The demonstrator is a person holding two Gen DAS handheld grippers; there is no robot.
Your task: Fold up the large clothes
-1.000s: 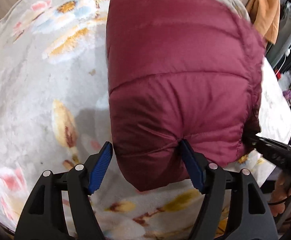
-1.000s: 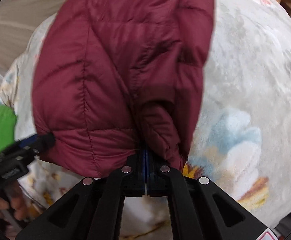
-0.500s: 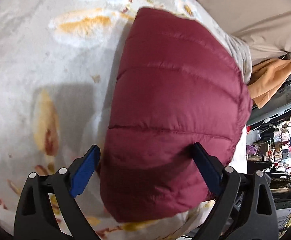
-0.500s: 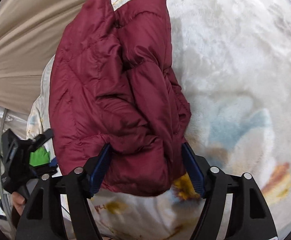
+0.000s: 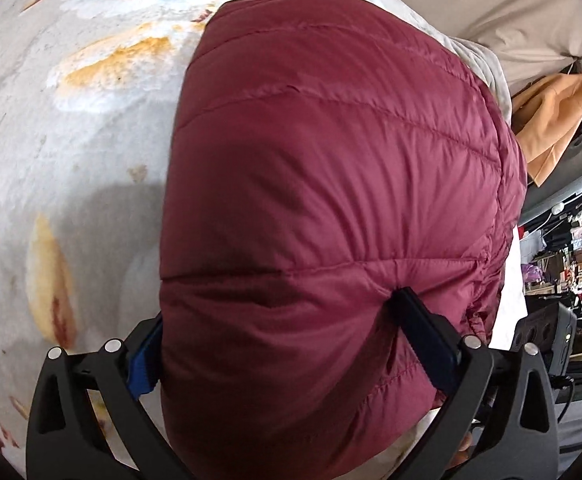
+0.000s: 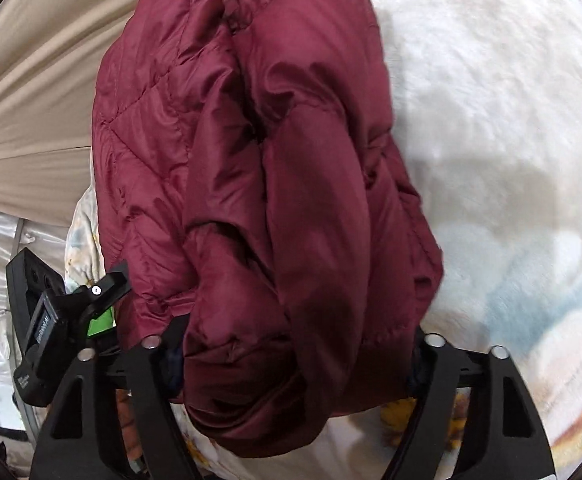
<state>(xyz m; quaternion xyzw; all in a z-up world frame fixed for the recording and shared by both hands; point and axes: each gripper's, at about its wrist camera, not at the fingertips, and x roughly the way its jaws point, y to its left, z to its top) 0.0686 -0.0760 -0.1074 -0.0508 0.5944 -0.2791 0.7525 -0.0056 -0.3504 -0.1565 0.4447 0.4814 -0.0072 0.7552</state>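
Observation:
A maroon quilted puffer jacket [image 5: 331, 200] lies folded into a thick bundle on a pale floral blanket [image 5: 71, 140]. My left gripper [image 5: 291, 344] is open wide, its jaws on either side of the bundle's near end, the right pad pressing into the fabric. In the right wrist view the same jacket [image 6: 271, 200] shows its bunched, layered side. My right gripper [image 6: 295, 360] is open wide too, straddling the near end of the bundle. The left gripper's body [image 6: 63, 320] shows at the left of that view.
Beige curtain fabric [image 6: 31, 100] hangs behind the blanket's far edge. An orange garment [image 5: 551, 128] hangs at the right, with cluttered shelves [image 5: 579, 240] and a dark box [image 5: 547, 336] beyond the blanket's edge.
My right gripper has opened from shut on the jacket to wide open. Both grippers have pushed closer, so the bundle now fills the space between each pair of jaws.

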